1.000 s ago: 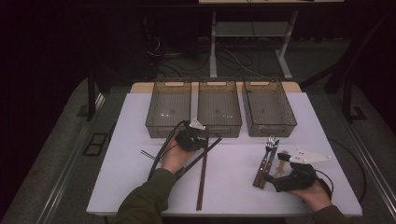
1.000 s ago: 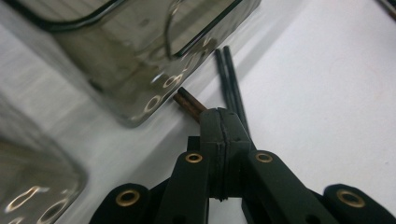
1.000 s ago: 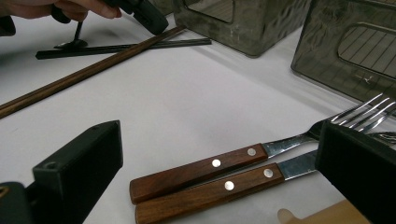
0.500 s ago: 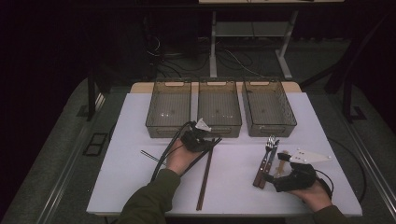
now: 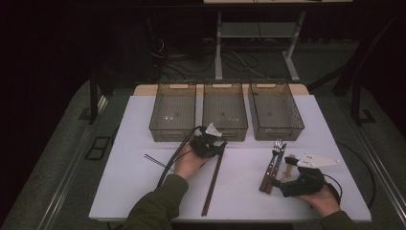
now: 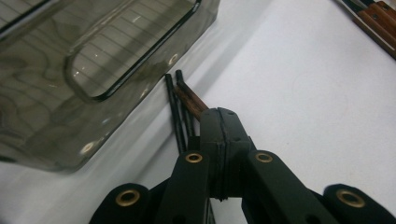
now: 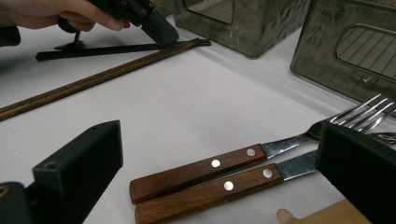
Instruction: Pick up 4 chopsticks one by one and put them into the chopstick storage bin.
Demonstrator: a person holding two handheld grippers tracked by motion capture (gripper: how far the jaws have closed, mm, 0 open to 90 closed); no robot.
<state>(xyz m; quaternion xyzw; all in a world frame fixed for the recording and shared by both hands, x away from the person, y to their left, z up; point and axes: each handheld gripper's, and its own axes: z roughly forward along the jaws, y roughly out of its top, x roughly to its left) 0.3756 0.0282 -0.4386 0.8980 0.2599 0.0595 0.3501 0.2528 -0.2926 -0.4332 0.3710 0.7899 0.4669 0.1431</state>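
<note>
1. Clamping down hard: your left gripper (image 5: 216, 147) has its jaws pressed together on the top end of the brown chopsticks (image 5: 213, 178), and in the left gripper view the dark tips (image 6: 183, 95) poke out just past the closed jaws.
2. Those chopsticks run from the jaws back toward your side of the white table (image 5: 134, 143), the far end sitting just in front of the middle bin (image 5: 224, 111).
3. You've got three smoky, see-through bins lined up along the far edge: the left bin (image 5: 173, 112), the middle one, and the right bin (image 5: 275, 110).
4. Your right gripper (image 5: 280, 181) rests on the table with its jaws spread wide, nothing pinched; the right gripper view shows them standing either side of the wooden handles.
5. Between those jaws lie a fork (image 7: 261, 154) and a knife (image 7: 219, 186), side by side and touching.
6. A thin black rod (image 5: 158, 162) lies off to the left of your left hand (image 5: 189, 163).
</note>
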